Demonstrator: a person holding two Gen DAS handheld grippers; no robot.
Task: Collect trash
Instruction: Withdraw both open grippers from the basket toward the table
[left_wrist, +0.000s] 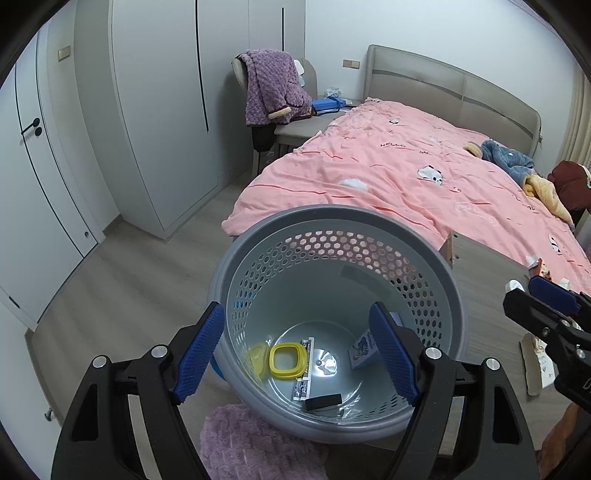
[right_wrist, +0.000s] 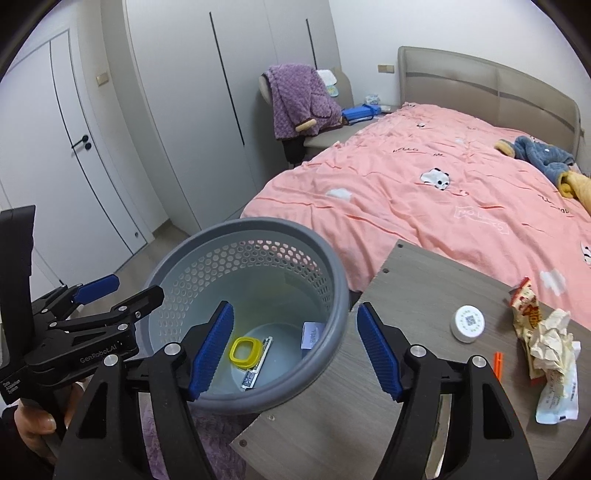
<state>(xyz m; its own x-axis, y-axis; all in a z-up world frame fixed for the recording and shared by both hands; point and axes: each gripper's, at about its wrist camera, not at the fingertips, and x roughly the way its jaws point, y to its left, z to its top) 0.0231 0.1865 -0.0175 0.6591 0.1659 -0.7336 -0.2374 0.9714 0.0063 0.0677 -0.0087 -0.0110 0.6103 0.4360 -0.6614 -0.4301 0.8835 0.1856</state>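
While the grey perforated bin (right_wrist: 258, 258) sits tilted at the corner of the grey board (right_wrist: 417, 295), both grippers hover over its mouth with nothing in them. The right gripper (right_wrist: 295, 350) has its blue pads spread apart, straddling the bin's near rim without pressing on it; the left gripper (left_wrist: 297, 350) is likewise wide apart, its pads either side of the rim, gripping nothing. Inside the bin lie a yellow ring lid (left_wrist: 288, 360), a black block (left_wrist: 323, 400), a small white box (left_wrist: 364, 352) and some small wrappers, so I judge a drop has just been completed and the step in hand is turning to the next piece. Trash remains on the board, well apart from the bin: a round white cap (right_wrist: 467, 323), a red snack wrapper (right_wrist: 526, 306), a crumpled paper wad (right_wrist: 550, 343), a white packet (right_wrist: 557, 395) and an orange stick (right_wrist: 496, 360). The next move likely calls for the right gripper to swing right, probably to the white cap, the nearest piece, and close on it
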